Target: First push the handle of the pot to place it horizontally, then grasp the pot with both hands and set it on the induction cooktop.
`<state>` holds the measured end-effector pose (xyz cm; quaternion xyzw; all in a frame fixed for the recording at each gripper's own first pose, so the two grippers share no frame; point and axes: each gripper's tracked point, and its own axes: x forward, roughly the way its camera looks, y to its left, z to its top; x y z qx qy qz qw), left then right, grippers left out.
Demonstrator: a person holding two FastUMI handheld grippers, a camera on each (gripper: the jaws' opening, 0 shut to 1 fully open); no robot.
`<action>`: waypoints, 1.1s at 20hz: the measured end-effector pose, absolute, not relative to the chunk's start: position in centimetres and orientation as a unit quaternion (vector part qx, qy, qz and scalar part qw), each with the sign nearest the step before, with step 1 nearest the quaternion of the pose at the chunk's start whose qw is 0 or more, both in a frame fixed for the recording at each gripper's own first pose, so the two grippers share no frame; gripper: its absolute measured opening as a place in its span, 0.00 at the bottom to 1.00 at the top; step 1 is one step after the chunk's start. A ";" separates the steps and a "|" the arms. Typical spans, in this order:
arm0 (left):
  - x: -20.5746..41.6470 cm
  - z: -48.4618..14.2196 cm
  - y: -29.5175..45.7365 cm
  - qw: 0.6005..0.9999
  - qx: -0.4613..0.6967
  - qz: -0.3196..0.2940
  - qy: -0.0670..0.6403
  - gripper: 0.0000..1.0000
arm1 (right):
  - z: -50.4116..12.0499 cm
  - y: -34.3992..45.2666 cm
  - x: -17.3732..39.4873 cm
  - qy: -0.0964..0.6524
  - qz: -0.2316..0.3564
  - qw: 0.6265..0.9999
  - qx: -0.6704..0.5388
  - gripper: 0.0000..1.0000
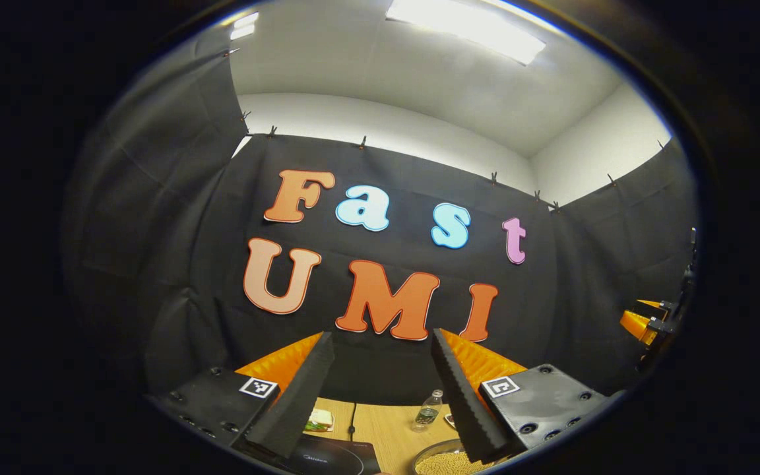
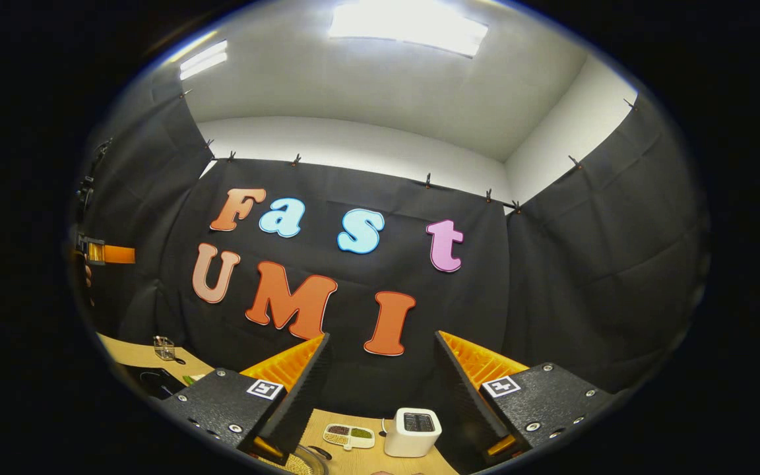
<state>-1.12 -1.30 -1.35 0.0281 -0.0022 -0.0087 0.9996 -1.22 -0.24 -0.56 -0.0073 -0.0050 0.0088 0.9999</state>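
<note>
In the left gripper view, the pot (image 1: 449,464) peeks in at the bottom edge, a metal rim around yellowish grains, just under my right-hand finger. The black induction cooktop (image 1: 335,458) with a white ring lies to its left on the wooden table (image 1: 390,429). My left gripper (image 1: 381,336) is raised well above both, pointing at the wall, open and holding nothing. In the right gripper view, the pot's rim (image 2: 302,464) shows at the bottom by the left finger. My right gripper (image 2: 381,336) is also held high and open. The pot's handle is hidden.
A clear plastic bottle (image 1: 427,409) and a sandwich-like item (image 1: 319,420) stand behind the cooktop. A white toaster (image 2: 413,432), a small divided dish (image 2: 349,435) and a wire holder (image 2: 164,348) sit on the table. The black cloth wall closes the back.
</note>
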 end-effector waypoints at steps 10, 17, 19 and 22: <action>-2.1 -6.2 -3.2 0.996 0.068 -0.032 0.056 0.67 | -3.4 -0.6 -2.2 0.010 0.018 1.000 -0.007 0.94; -3.5 -15.1 -6.0 0.973 0.103 -0.074 0.195 0.11 | -5.0 -1.5 -3.4 0.010 0.021 1.000 -0.011 0.94; -4.3 -18.0 -6.4 0.962 0.102 -0.079 0.240 0.13 | -5.6 -1.7 -3.7 0.013 0.024 1.000 -0.009 0.94; -5.9 -22.3 -6.3 0.942 0.093 -0.063 0.316 0.10 | -6.6 -2.0 -4.1 0.019 0.026 0.999 -0.003 0.94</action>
